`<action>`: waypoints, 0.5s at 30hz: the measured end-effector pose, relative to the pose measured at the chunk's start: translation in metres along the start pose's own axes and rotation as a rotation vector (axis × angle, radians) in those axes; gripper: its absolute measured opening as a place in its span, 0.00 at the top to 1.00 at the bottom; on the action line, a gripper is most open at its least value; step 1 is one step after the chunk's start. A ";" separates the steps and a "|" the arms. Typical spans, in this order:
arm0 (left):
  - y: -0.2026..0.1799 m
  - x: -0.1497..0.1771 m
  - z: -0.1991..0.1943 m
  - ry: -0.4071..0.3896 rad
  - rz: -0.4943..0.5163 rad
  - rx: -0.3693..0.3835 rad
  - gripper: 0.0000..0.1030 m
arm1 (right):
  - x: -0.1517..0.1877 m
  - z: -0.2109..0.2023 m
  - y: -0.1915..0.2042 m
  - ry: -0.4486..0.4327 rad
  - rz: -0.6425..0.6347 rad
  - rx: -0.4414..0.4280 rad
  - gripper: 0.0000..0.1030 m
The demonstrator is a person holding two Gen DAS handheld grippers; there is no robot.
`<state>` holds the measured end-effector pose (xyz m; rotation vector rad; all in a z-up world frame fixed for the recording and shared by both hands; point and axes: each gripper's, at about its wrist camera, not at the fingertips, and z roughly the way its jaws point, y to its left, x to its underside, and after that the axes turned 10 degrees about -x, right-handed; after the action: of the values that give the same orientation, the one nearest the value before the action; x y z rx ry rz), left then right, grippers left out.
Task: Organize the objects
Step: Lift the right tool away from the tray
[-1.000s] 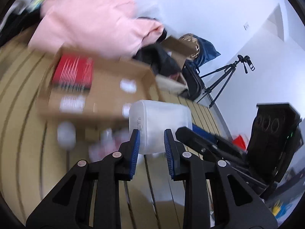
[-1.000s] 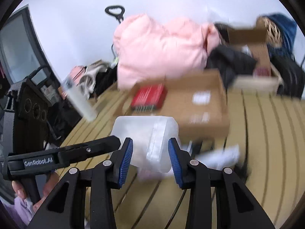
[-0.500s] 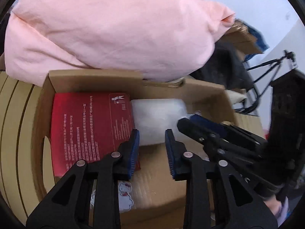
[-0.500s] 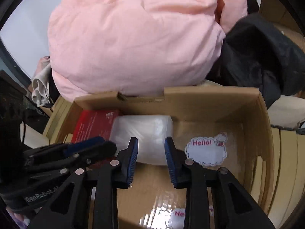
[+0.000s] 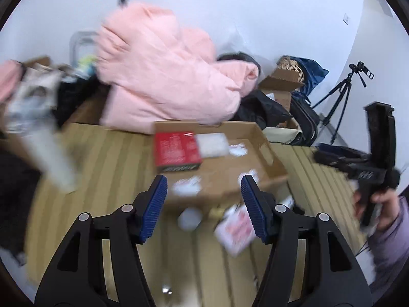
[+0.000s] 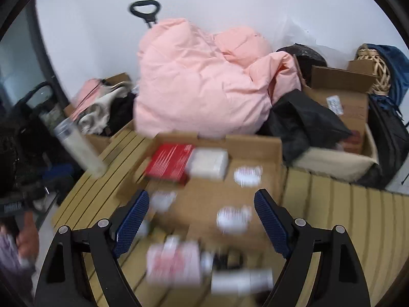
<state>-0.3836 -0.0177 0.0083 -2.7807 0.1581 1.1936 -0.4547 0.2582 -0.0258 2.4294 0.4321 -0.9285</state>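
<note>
Cardboard box (image 6: 253, 151) sits mid-frame on the slatted counter (image 6: 345, 204), holding a red box (image 6: 170, 163) and white pack (image 6: 209, 163). Nearest me, left tongs (image 5: 203, 204) and right tongs (image 6: 202, 220) gape, empty. Blurred packets (image 6: 173, 263) lie between; pink bedding (image 6: 204, 84) looms behind. Labels unreadable.

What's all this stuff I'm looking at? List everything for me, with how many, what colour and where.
cardboard box: one, brown, open, on the slatted surface
red box: one, inside the cardboard box, at its left
white package: one, translucent, beside the red box
pink bedding: one heap, behind the box
black garment: one, right of the bedding
wicker basket: one, tan, far right
tripod: one, black, by the wall
small items: several, white and pink, blurred, in front of the box
left hand-held gripper: open
right hand-held gripper: open
</note>
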 end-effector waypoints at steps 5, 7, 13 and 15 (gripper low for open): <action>0.030 0.043 -0.125 -0.044 -0.024 -0.280 0.36 | 0.059 -0.120 0.047 -0.005 -0.031 0.020 0.15; 0.038 0.068 -0.167 -0.029 -0.043 -0.306 0.36 | 0.079 -0.156 0.067 -0.011 -0.058 0.039 0.15; 0.042 0.122 -0.260 -0.060 -0.052 -0.320 0.34 | 0.155 -0.253 0.134 -0.033 -0.169 0.082 0.15; 0.039 0.132 -0.279 -0.094 -0.063 -0.301 0.27 | 0.177 -0.269 0.151 -0.023 -0.197 0.077 0.15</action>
<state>-0.0985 -0.1034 0.1009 -2.9429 -0.1278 1.4364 -0.1169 0.3030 0.0766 2.4754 0.6481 -1.0730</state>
